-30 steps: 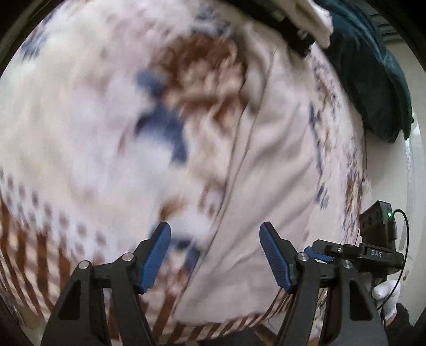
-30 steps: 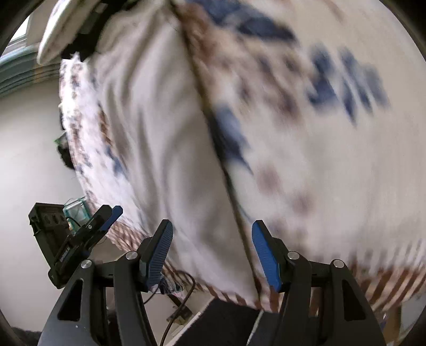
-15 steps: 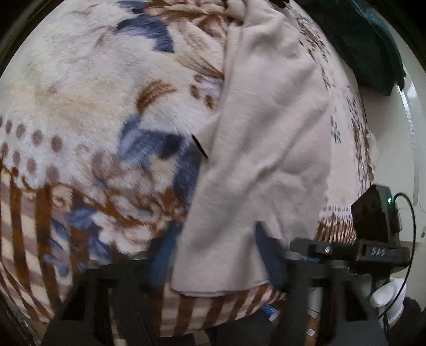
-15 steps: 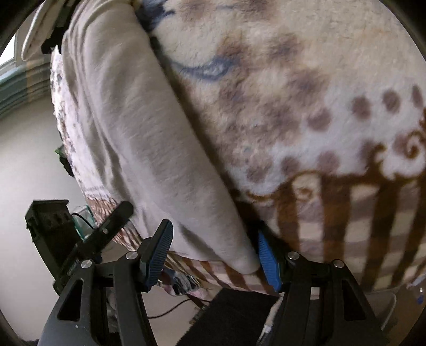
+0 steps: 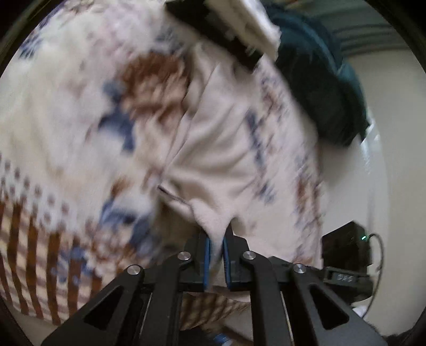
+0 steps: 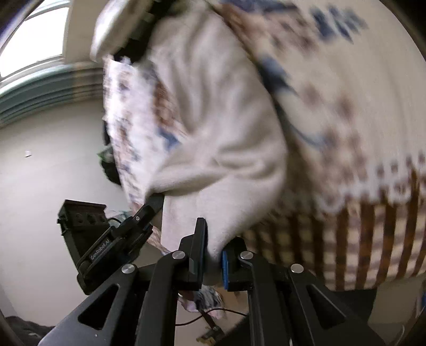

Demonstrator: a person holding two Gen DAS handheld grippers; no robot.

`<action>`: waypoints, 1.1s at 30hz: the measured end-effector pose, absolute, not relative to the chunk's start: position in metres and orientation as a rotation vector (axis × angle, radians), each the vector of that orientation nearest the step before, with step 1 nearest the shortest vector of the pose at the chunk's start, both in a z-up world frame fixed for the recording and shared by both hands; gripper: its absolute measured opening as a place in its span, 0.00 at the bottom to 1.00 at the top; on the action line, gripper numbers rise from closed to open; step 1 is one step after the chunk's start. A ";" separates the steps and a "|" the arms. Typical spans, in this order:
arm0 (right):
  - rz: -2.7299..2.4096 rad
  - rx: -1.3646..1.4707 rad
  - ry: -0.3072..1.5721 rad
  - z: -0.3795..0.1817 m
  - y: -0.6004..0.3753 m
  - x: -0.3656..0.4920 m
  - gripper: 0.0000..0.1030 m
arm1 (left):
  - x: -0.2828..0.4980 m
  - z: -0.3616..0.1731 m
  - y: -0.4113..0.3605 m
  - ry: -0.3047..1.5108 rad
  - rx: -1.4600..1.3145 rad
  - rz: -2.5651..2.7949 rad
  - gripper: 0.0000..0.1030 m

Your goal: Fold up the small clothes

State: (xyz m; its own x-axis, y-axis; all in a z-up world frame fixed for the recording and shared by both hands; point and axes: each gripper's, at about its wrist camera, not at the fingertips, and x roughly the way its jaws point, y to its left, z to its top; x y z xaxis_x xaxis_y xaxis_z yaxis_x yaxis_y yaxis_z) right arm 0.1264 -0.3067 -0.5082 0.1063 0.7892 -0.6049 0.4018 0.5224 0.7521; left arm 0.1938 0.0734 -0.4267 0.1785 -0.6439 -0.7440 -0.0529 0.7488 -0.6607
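A cream fleece garment [image 5: 218,149] lies lengthwise on a patterned blanket [image 5: 66,127]. My left gripper [image 5: 217,239] is shut on the garment's near edge, with a bunch of cloth pinched between the blue pads. In the right wrist view the same garment [image 6: 213,127] shows, and my right gripper [image 6: 213,252] is shut on its other near corner. The left gripper's body [image 6: 117,239] is at the lower left there. The near edge is lifted off the blanket. Both views are blurred by motion.
The blanket [image 6: 359,119] covers a bed and hangs over its near edge. A dark teal cloth [image 5: 319,87] lies at the far right. A white and black folded pile [image 5: 234,24] sits at the garment's far end. A pale floor [image 6: 48,173] lies beside the bed.
Both grippers were open around the garment's near edge; now both have shut on it and lifted it, bunching the cloth.
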 end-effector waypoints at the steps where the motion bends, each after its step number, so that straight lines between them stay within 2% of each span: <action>1: 0.393 1.072 1.488 -0.496 -0.319 0.141 0.10 | 0.210 -0.416 0.071 1.319 -0.657 -0.470 0.06; 4: 0.422 1.081 1.416 -0.471 -0.332 0.194 0.10 | 0.259 -0.400 0.063 1.269 -0.660 -0.475 0.06; 8: 0.415 1.021 1.347 -0.457 -0.342 0.276 0.10 | 0.331 -0.405 0.055 1.235 -0.635 -0.452 0.06; 13: 0.381 0.960 1.312 -0.474 -0.350 0.395 0.10 | 0.426 -0.434 0.040 1.222 -0.599 -0.387 0.06; 17: 0.347 0.888 1.327 -0.498 -0.349 0.474 0.10 | 0.476 -0.470 0.030 1.280 -0.586 -0.350 0.07; 20: 0.318 0.846 1.364 -0.521 -0.351 0.516 0.10 | 0.497 -0.493 0.030 1.334 -0.602 -0.302 0.12; 21: 0.321 0.858 1.388 -0.531 -0.352 0.528 0.12 | 0.499 -0.495 0.031 1.341 -0.604 -0.284 0.26; 22: 0.334 0.884 1.411 -0.539 -0.353 0.537 0.24 | 0.499 -0.494 0.034 1.334 -0.600 -0.272 0.51; 23: 0.355 0.913 1.423 -0.545 -0.354 0.540 0.55 | 0.498 -0.492 0.038 1.317 -0.615 -0.275 0.62; 24: 0.368 0.919 1.429 -0.548 -0.356 0.543 0.72 | 0.498 -0.489 0.042 1.299 -0.637 -0.275 0.70; 25: 0.380 0.904 1.419 -0.546 -0.358 0.543 0.89 | 0.493 -0.485 0.048 1.284 -0.665 -0.269 0.70; 30: 0.396 0.826 1.400 -0.528 -0.375 0.509 0.89 | 0.461 -0.469 0.057 1.281 -0.699 -0.243 0.70; 33: 0.362 0.855 1.455 -0.537 -0.383 0.474 0.89 | 0.434 -0.466 0.046 1.315 -0.695 -0.258 0.70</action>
